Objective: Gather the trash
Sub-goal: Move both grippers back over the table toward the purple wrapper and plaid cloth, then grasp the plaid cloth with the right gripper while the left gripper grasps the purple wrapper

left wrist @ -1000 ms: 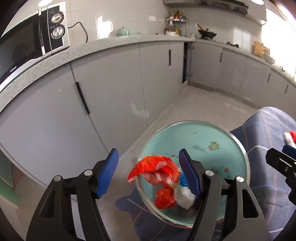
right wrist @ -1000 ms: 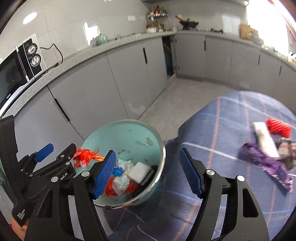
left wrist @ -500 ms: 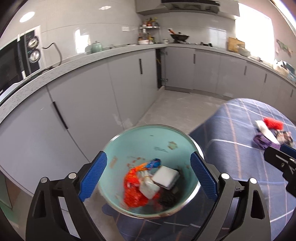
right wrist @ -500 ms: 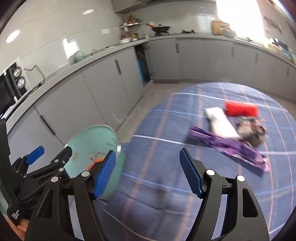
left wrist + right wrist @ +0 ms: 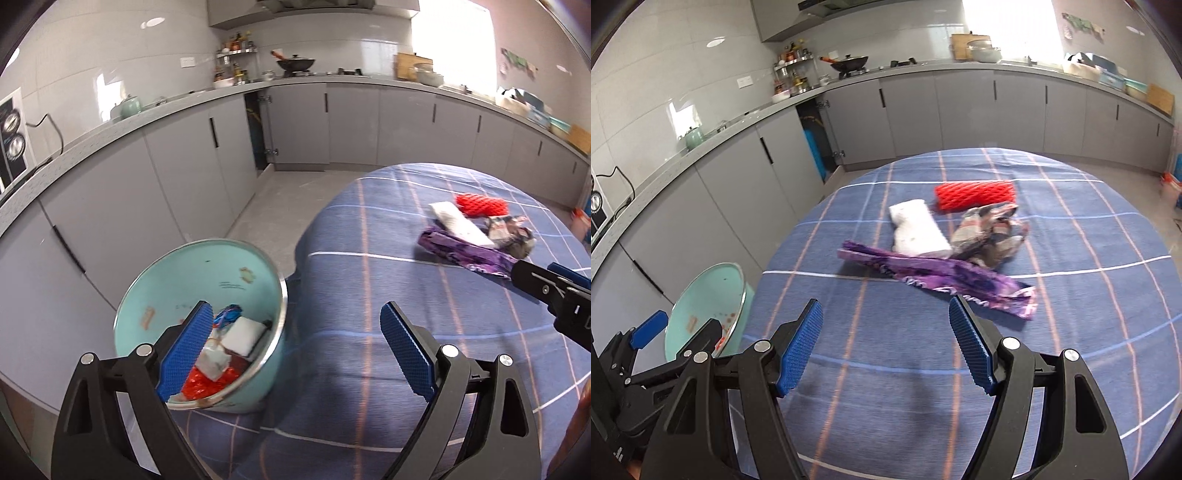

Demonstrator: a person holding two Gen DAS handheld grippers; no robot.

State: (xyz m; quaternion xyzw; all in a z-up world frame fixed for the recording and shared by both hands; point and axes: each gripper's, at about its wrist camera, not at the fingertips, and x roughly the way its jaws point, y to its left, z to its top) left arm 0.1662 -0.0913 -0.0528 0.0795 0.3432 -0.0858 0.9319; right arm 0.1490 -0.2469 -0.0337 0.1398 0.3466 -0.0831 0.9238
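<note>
Both grippers have swung from the round mint-green metal bin [image 5: 207,280] toward 1 o'clock. Left gripper [image 5: 295,350] and right gripper [image 5: 886,347] gape wide, empty. Approach the crinkled purple foil wrapper [image 5: 934,275] low, straddling its middle.

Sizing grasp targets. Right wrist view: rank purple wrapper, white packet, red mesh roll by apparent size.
1. purple wrapper: longest, and nearest the camera, which may exaggerate it.
2-3. white packet and red mesh roll: look about alike; no ranking between them.
</note>
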